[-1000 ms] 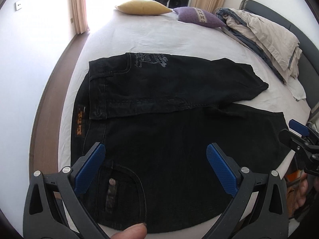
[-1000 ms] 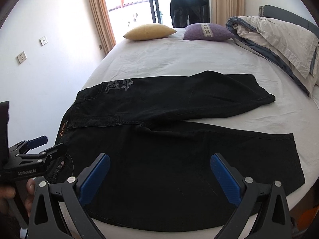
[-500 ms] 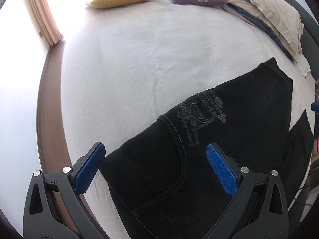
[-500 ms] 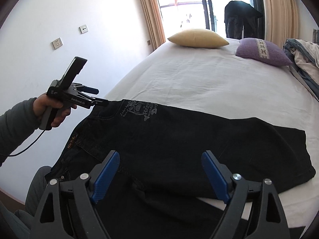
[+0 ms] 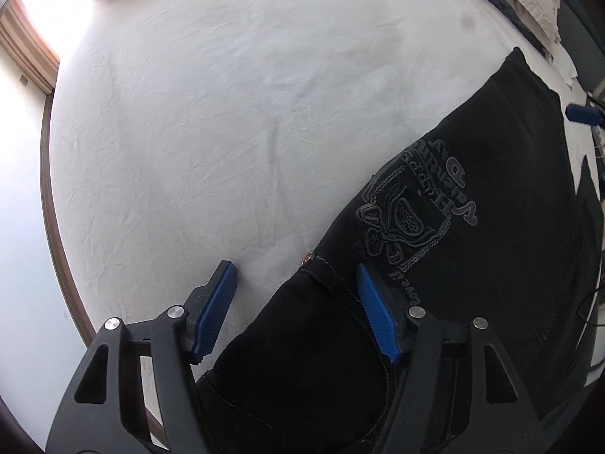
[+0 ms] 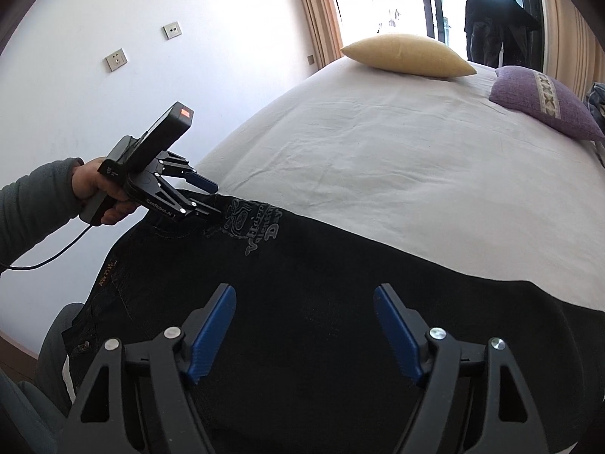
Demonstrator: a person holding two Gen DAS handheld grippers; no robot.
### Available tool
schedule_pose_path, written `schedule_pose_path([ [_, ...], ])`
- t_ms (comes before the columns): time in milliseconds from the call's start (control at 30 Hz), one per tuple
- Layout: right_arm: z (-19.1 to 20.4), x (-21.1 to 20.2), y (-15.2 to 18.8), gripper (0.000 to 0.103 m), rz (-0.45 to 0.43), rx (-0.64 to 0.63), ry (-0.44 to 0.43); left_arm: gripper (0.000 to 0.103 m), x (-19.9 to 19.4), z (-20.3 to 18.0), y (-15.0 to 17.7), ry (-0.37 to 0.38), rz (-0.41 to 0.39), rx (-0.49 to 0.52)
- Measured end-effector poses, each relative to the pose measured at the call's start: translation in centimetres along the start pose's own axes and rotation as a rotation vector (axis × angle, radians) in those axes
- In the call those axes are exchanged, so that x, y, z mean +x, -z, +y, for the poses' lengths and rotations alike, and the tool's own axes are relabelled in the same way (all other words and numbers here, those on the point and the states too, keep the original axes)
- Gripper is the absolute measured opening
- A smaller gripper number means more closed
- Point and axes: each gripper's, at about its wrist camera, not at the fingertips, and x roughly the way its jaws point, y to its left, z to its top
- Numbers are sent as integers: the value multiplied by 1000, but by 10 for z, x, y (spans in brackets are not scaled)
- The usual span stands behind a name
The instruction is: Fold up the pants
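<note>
Black pants (image 6: 340,302) on bed (image 6: 378,159), left tongs (image 5: 297,295) spread, perhaps touching waistband

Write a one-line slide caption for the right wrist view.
Left gripper reaches the far waist edge of black pants spread on a white bed; right gripper hovers open above them.

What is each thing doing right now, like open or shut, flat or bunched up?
Pants: spread flat on the bed, not yet folded.
Left hand-held gripper: open, straddling the pants' edge.
Right hand-held gripper: open, over the pants.
Yellow pillow: lying flat.
Purple pillow: lying flat.
</note>
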Motion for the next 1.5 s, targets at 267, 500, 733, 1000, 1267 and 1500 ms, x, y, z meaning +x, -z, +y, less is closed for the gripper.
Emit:
schedule_pose_path([
  [267,10,47,-40,57,137,-217,16,7,-17,-30,14,-49,-89,50],
  [500,19,73,-61,54,227,-373,21,6,-49,-68,46,-180,-252,137],
  [733,15,93,-62,48,330,-439,53,6,-66,-76,72,-243,-326,196],
  [1000,5,103,-59,41,375,-438,73,6,-71,-81,76,-254,-349,214],
  [1267,9,105,-54,9,398,-464,54,6,-73,-85,80,-253,-342,215],
  [1500,11,95,-53,5,375,-479,72,6,-73,-85,78,-253,-345,206],
])
